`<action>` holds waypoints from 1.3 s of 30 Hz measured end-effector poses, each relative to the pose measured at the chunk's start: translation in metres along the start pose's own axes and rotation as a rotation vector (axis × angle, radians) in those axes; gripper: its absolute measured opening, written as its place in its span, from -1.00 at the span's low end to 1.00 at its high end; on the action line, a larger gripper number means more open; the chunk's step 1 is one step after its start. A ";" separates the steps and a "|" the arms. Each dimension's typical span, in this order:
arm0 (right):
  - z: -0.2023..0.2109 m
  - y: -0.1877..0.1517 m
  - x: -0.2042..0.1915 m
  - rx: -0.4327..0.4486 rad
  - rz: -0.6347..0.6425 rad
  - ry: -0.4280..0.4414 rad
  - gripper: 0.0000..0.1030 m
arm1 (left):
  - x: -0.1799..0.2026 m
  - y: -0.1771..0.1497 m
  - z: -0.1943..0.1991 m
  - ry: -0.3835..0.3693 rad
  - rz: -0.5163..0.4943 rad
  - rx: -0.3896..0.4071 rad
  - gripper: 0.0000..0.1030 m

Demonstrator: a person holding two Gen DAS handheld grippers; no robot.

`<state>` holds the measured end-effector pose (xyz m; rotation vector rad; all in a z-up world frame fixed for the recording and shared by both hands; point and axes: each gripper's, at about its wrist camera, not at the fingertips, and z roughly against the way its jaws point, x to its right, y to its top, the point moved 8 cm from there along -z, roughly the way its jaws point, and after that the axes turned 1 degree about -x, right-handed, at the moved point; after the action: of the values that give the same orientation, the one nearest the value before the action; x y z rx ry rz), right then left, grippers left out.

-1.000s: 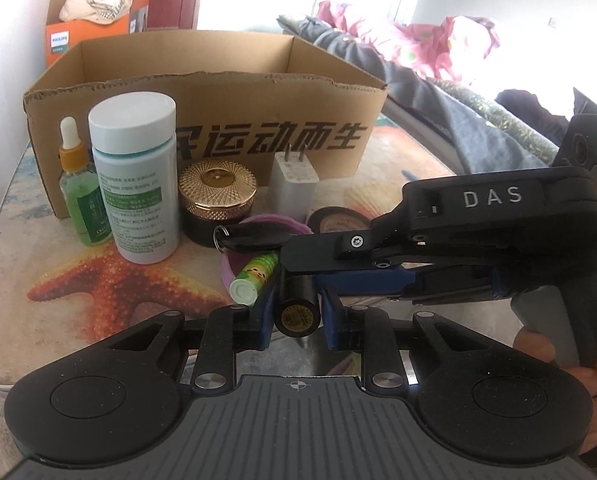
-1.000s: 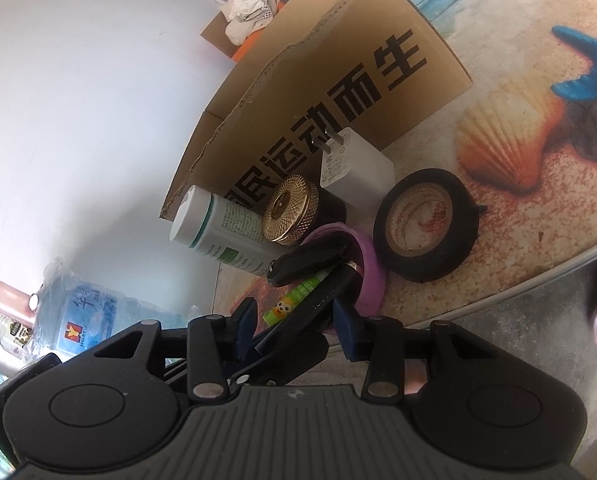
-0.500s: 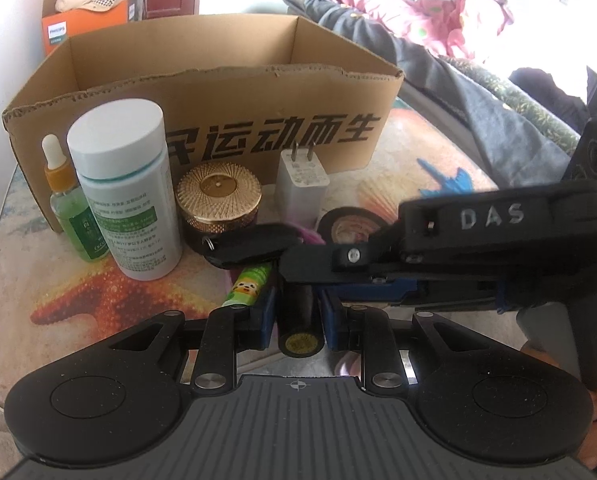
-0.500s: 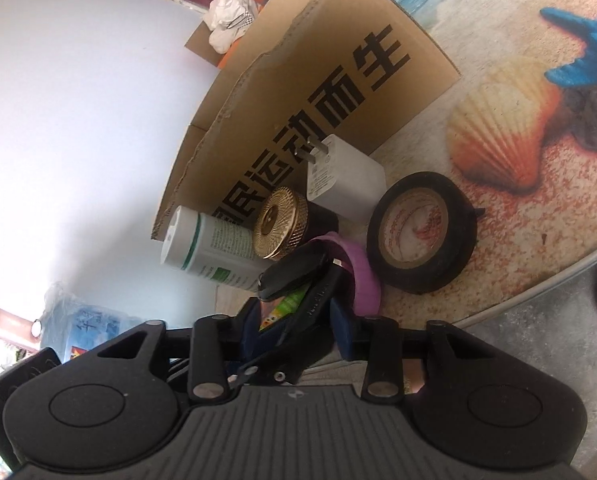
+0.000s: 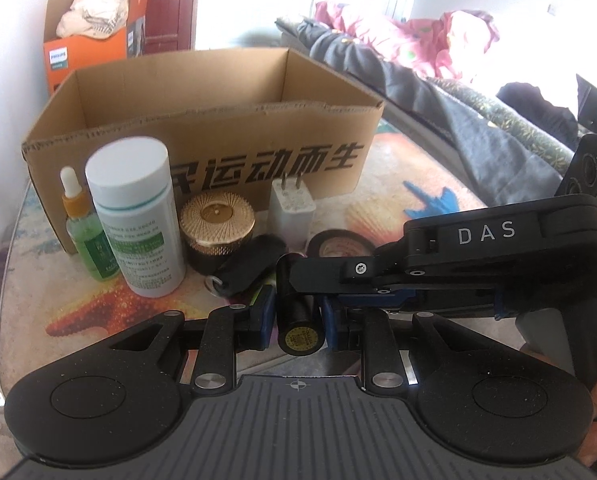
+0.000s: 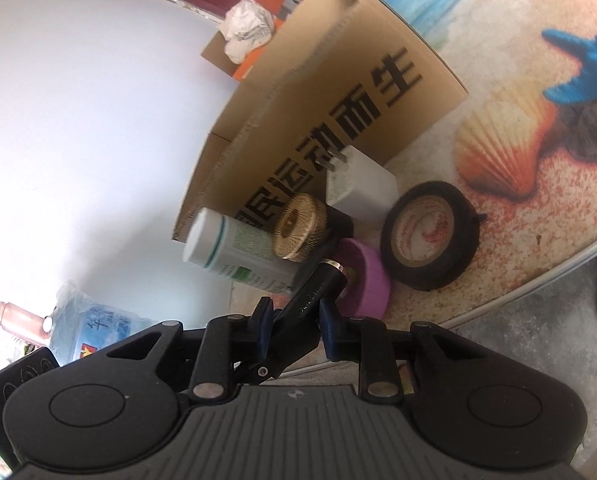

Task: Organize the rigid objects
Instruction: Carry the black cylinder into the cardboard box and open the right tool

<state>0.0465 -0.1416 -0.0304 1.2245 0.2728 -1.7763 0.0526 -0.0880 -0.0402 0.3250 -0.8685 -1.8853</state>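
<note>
Left gripper (image 5: 297, 316): closed on a short black cylinder with a yellow-and-black round end label (image 5: 298, 320); the cylinder's long axis runs along the fingers, label end toward the camera.
Right gripper (image 6: 294, 320): its jaws have just been closing, with the same black cylinder (image 6: 318, 288) between them; whether the pads already press on it I cannot tell. It crosses the left gripper from the right side.
Key relation: both grippers meet on the one cylinder, held above the table's near edge, so I judge this a handover; the open brown cardboard box (image 5: 226, 128) lies straight ahead, beyond the row of items.
Items between: black key fob (image 5: 250, 264), gold-lidded dark jar (image 5: 217, 232), white plastic bottle with green label (image 5: 136, 216), green dropper bottle (image 5: 85, 236), white plug adapter (image 5: 292, 208), black tape roll (image 6: 428, 236), purple ring (image 6: 364, 280).
Writing: "DAS" on the right gripper's body; large black Chinese characters on the box front; "PHILIPS" on the orange carton (image 5: 74, 60) behind. Cylinder label too small to read.
</note>
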 end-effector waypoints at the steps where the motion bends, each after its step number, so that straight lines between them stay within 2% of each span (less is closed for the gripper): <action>1: 0.002 0.000 -0.003 0.006 0.008 0.001 -0.47 | 0.001 0.001 0.003 0.000 0.000 0.008 -0.55; 6: 0.018 0.006 -0.031 0.055 0.097 0.007 -0.47 | 0.007 0.017 0.025 0.003 -0.021 0.076 -0.55; 10: 0.027 0.022 -0.062 0.092 0.182 0.025 -0.47 | 0.006 0.044 0.045 0.023 -0.028 0.143 -0.55; 13: 0.026 0.045 -0.092 0.111 0.248 0.054 -0.47 | -0.004 0.073 0.056 0.048 -0.024 0.191 -0.55; 16: 0.014 0.074 -0.121 0.110 0.307 0.072 -0.47 | -0.020 0.106 0.059 0.074 -0.010 0.206 -0.54; 17: -0.001 0.097 -0.138 0.096 0.325 0.089 -0.47 | -0.028 0.119 0.058 0.082 -0.004 0.207 -0.55; 18: -0.001 0.097 -0.138 0.096 0.325 0.089 -0.47 | -0.035 0.130 0.056 0.087 0.005 0.205 -0.54; 22: -0.044 0.146 -0.159 0.033 0.324 0.099 -0.47 | -0.075 0.171 0.029 0.105 0.057 0.160 -0.54; 23: -0.075 0.169 -0.159 -0.021 0.292 0.082 -0.47 | -0.086 0.178 0.018 0.112 0.068 0.136 -0.54; 25: -0.091 0.179 -0.156 -0.049 0.277 0.071 -0.47 | -0.106 0.189 -0.006 0.128 0.085 0.082 -0.54; 26: -0.124 0.194 -0.146 -0.112 0.230 0.049 -0.47 | -0.115 0.192 -0.019 0.139 0.094 0.051 -0.54; 27: -0.124 0.194 -0.146 -0.112 0.230 0.049 -0.47 | -0.124 0.193 -0.029 0.150 0.098 0.025 -0.54; 33: -0.207 0.222 -0.112 -0.279 0.110 -0.013 -0.48 | -0.163 0.194 -0.081 0.234 0.093 -0.107 -0.54; 37: -0.246 0.221 -0.095 -0.348 0.075 -0.039 -0.48 | -0.172 0.190 -0.094 0.328 0.047 -0.150 -0.48; 39: -0.262 0.220 -0.090 -0.368 0.066 -0.059 -0.49 | -0.173 0.188 -0.094 0.349 0.033 -0.153 -0.43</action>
<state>0.3871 -0.0477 -0.0150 0.9072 0.4956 -1.6150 0.3149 -0.0240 -0.0018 0.5230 -0.4903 -1.7821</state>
